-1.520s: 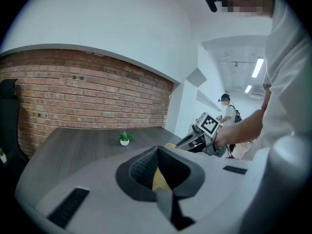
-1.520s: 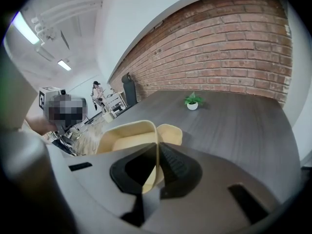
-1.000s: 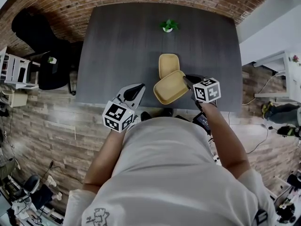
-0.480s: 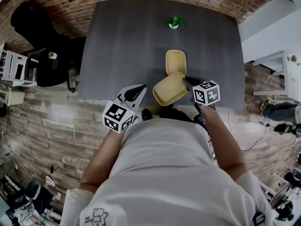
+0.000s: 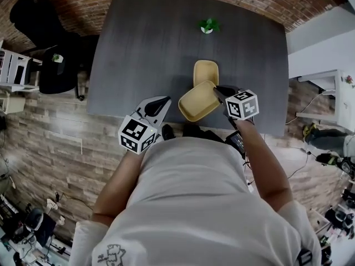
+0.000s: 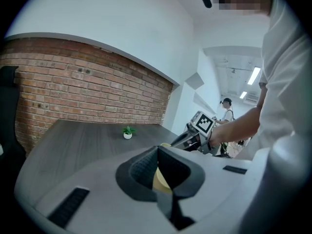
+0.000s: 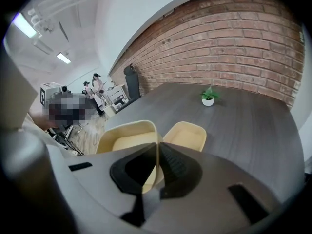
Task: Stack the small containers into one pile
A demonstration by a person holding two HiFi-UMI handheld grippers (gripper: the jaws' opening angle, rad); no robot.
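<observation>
- The right gripper (image 5: 217,91) is clenched on the thin rim of one pale yellow container (image 5: 198,102). In the right gripper view the wall stands pinched between the two dark pads.
- The held container hangs over the near edge of the table (image 5: 138,49), open side up. In the head view its far-right corner overlaps the near end of the second container (image 5: 206,71).
- The second container rests on the table, just beyond the held one and slightly to the right. That is also the way it lies from the right gripper.
- Their long axes do not match. The resting one runs near to far, while the held one lies on a diagonal from near-left to far-right.
- By my reading, the next move needs a short carry away from the person. It also needs a turn to bring the two axes into line before lowering.
- How high the held container sits above the other cannot be told from these views.
- The left gripper (image 5: 162,101) is closed at the tips and empty, near the table's edge. It sits left of the held container, apart from it, and farther from the resting one than the right gripper is.
- Both containers are shallow, rounded-rectangle tubs of one colour, with sloping walls and empty insides. They look made to nest.
- A small potted plant (image 5: 207,25) stands well away at the far side.
</observation>
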